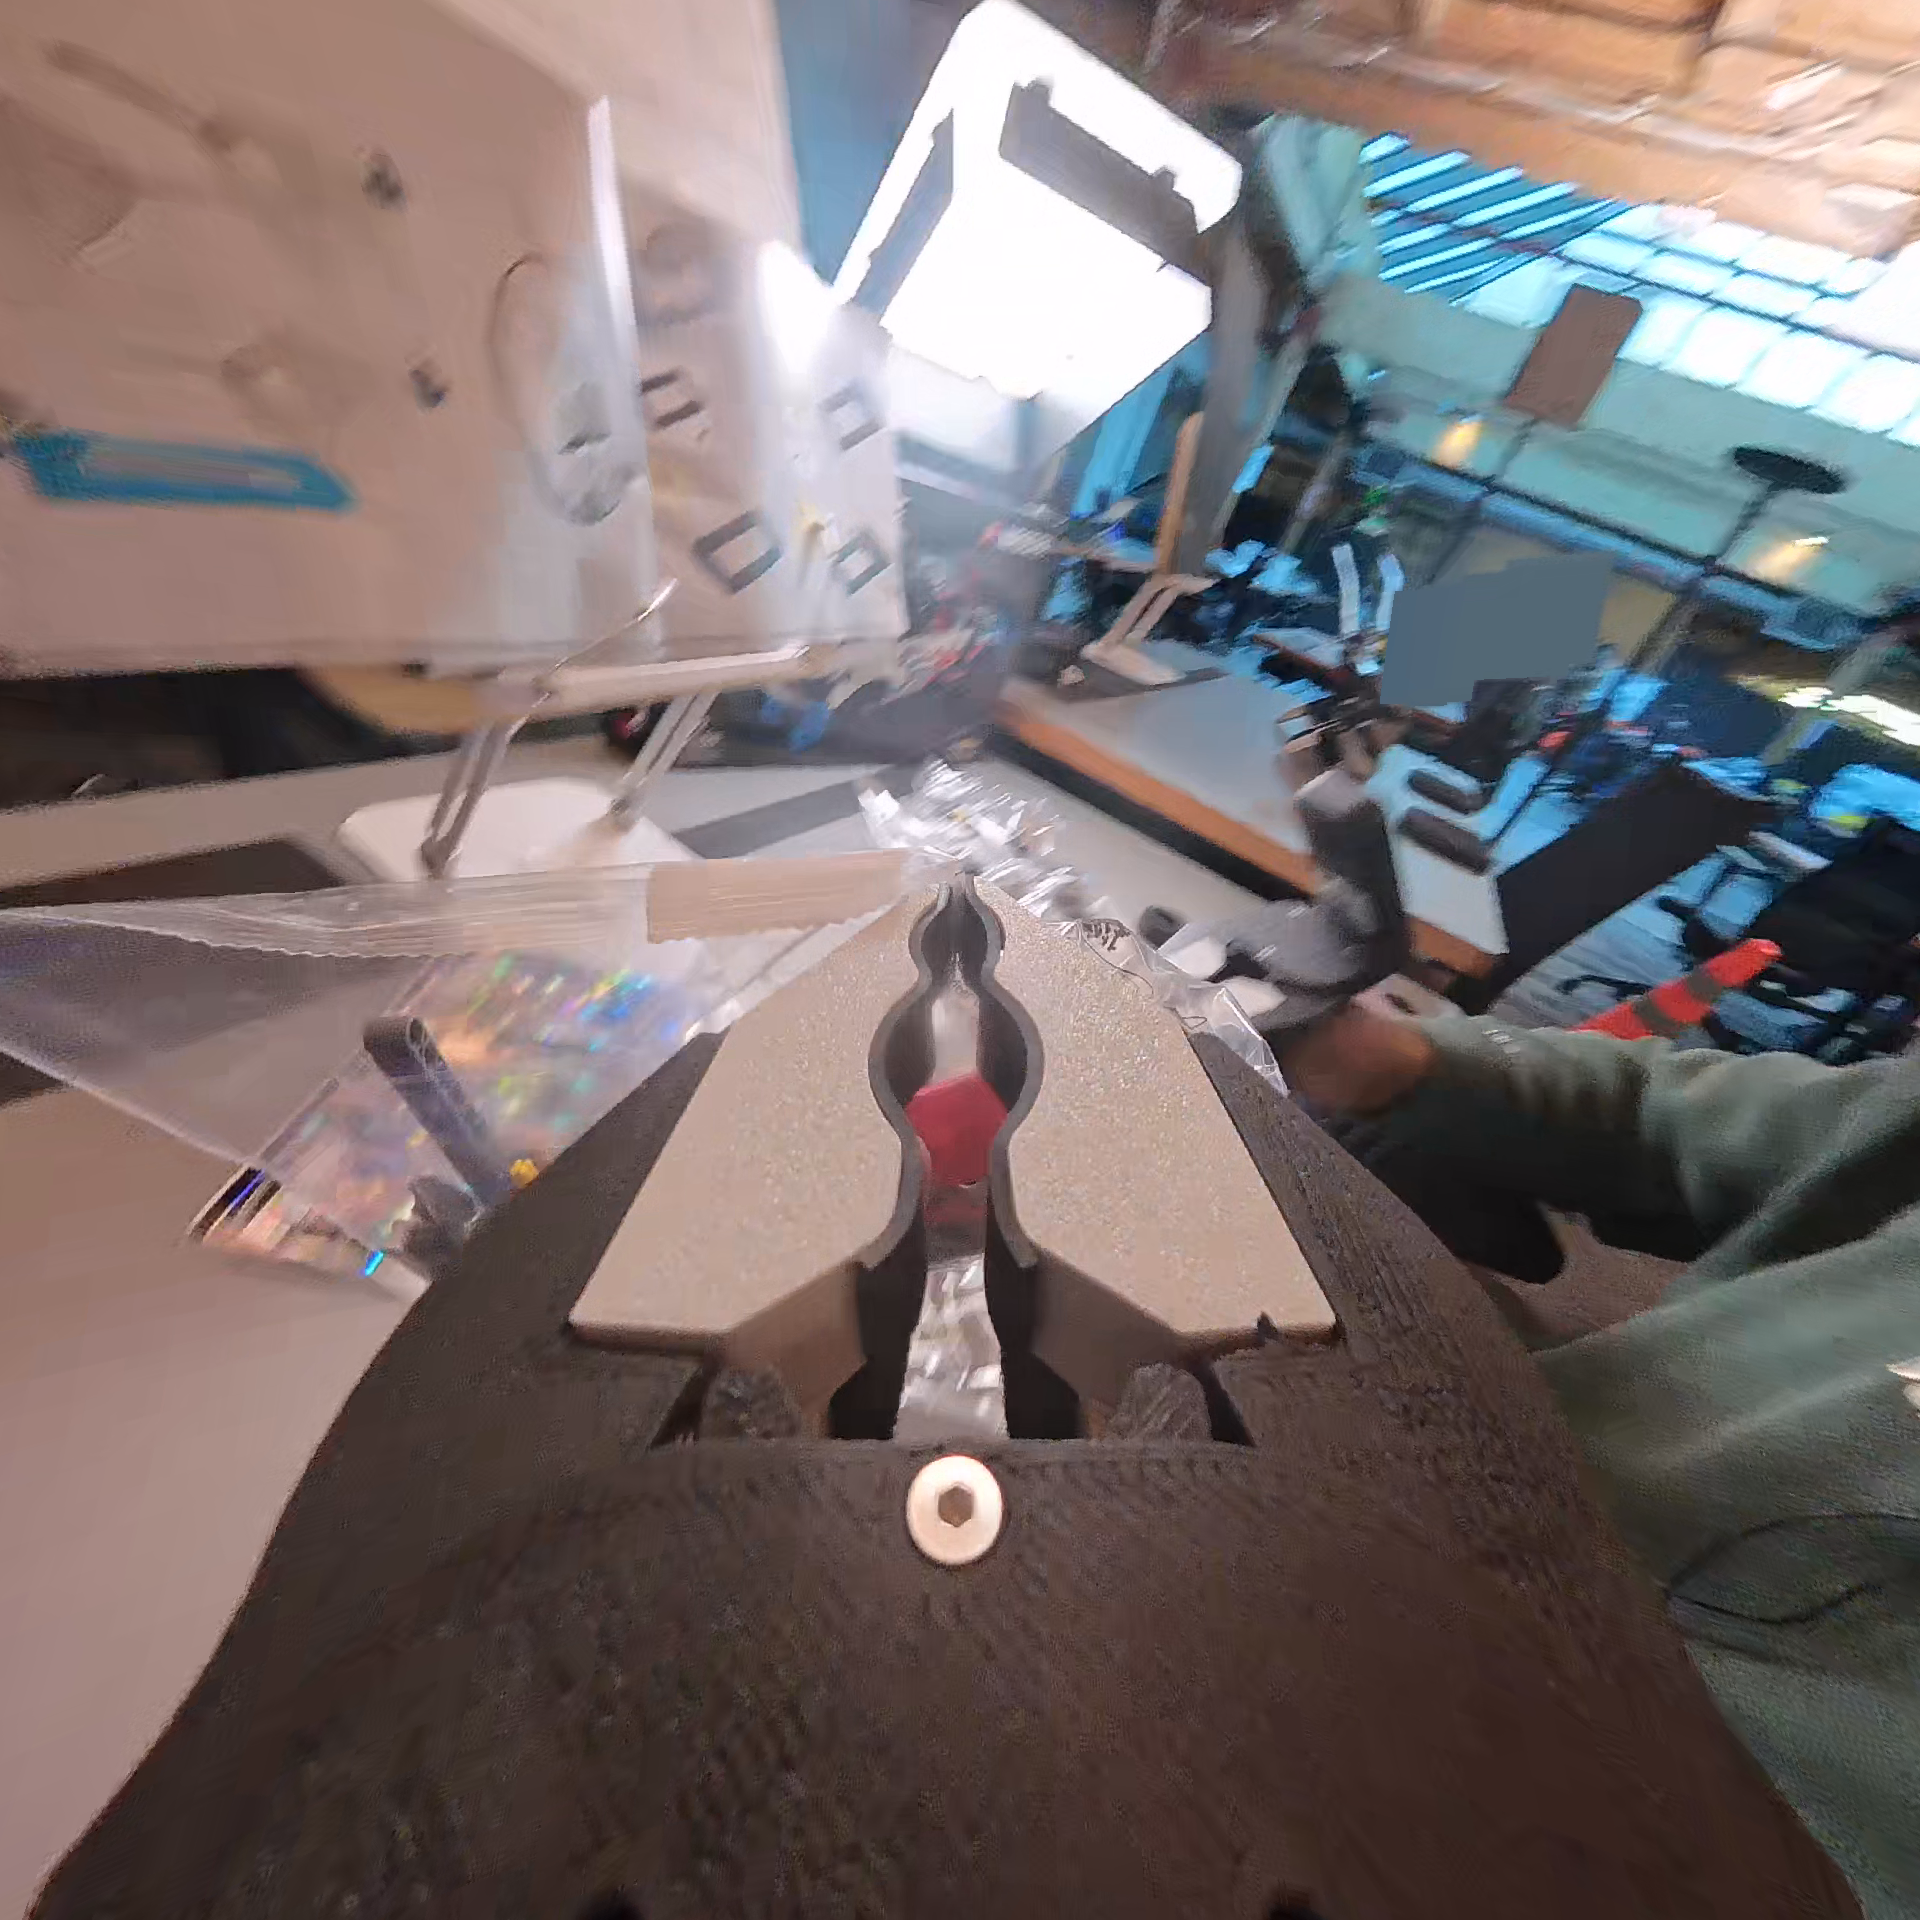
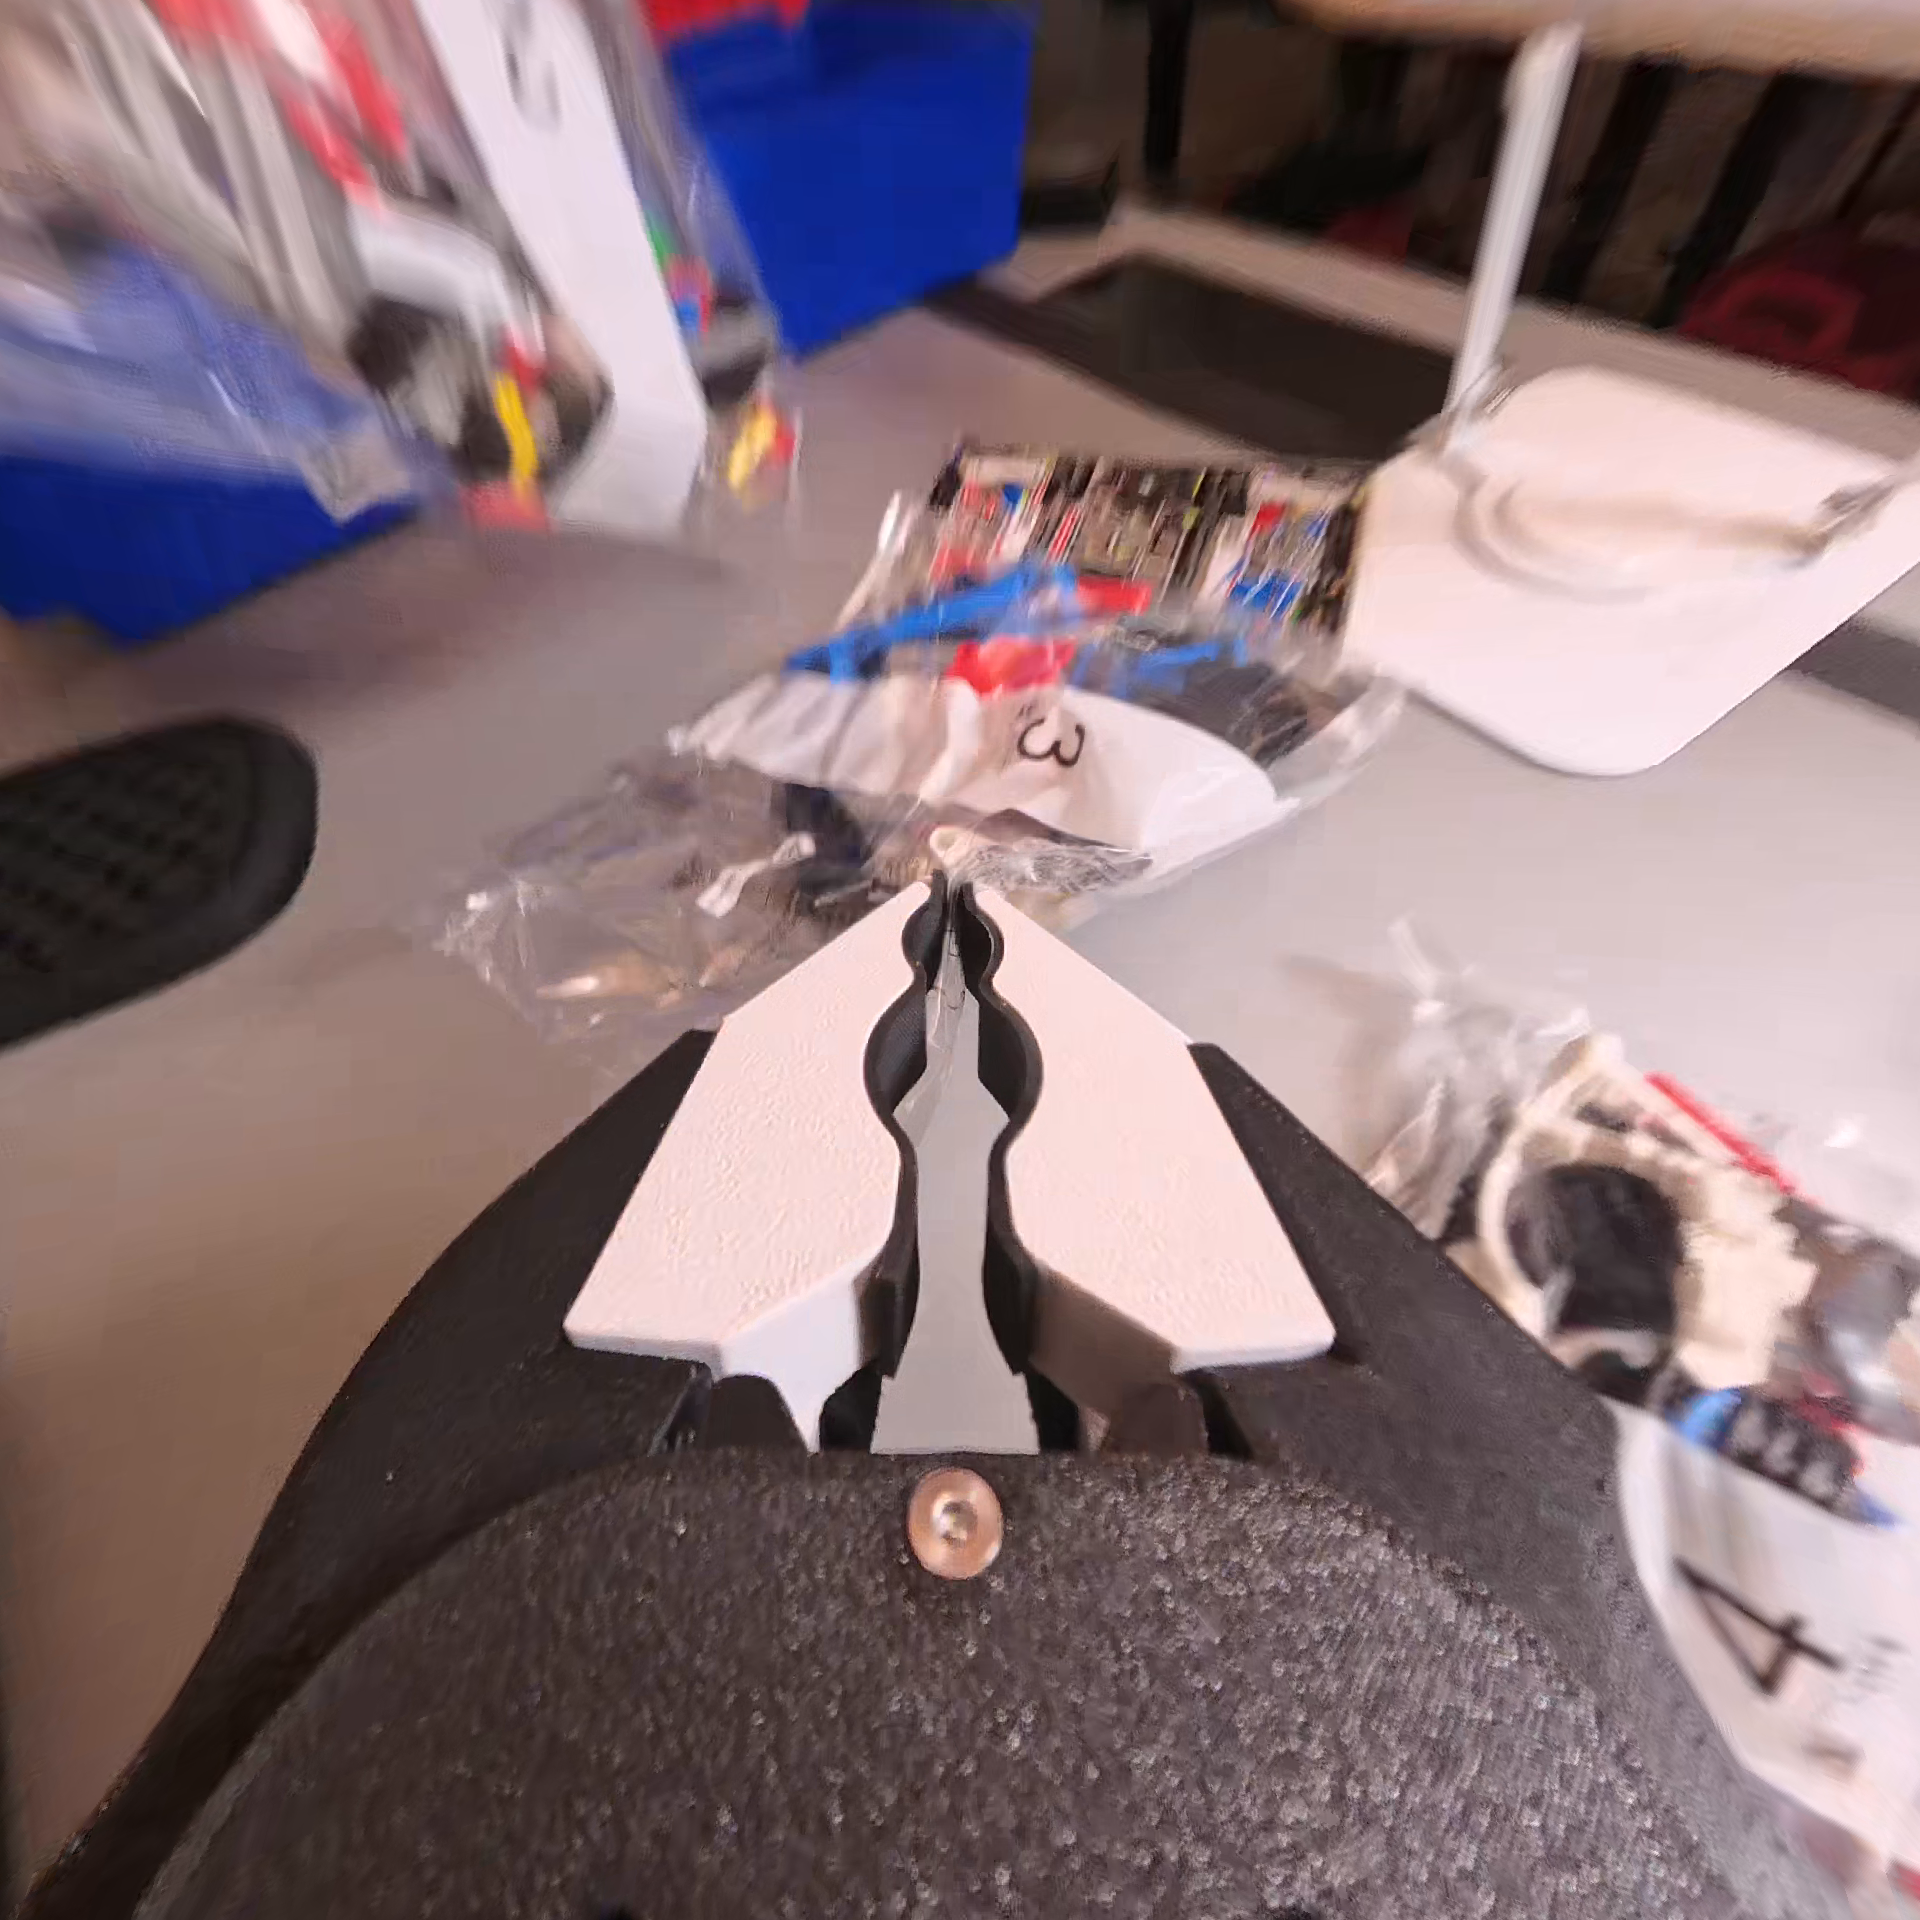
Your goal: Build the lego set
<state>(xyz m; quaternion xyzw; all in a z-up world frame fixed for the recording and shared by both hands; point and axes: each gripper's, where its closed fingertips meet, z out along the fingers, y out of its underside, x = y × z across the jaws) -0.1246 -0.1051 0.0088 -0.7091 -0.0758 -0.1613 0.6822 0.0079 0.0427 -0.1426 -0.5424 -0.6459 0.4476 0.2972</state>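
In the left wrist view my left gripper (image 1: 961, 896) is shut on a clear plastic bag (image 1: 436, 966). The bag hangs to the left above the table, with a dark beam (image 1: 442, 1101) and shiny pieces inside. A red piece (image 1: 956, 1132) shows through the gap between the fingers. My right gripper (image 2: 951, 896) is shut, with a strip of clear film pinched between its tips, at the edge of a crumpled clear bag (image 2: 665, 914) of dark parts. The right gripper also shows in the left wrist view (image 1: 1340, 894), held by a hand in a green sleeve.
Another parts bag with a white label (image 2: 1039, 686) lies behind the crumpled one, and a third (image 2: 1621, 1309) at the right. A white stand base (image 2: 1621, 582) sits at the back right, blue bins (image 2: 862, 156) at the back left. An instruction sheet on a stand (image 1: 312, 364) rises at the left. The gap from one gripper's tips to the other's is roughly 25 cm.
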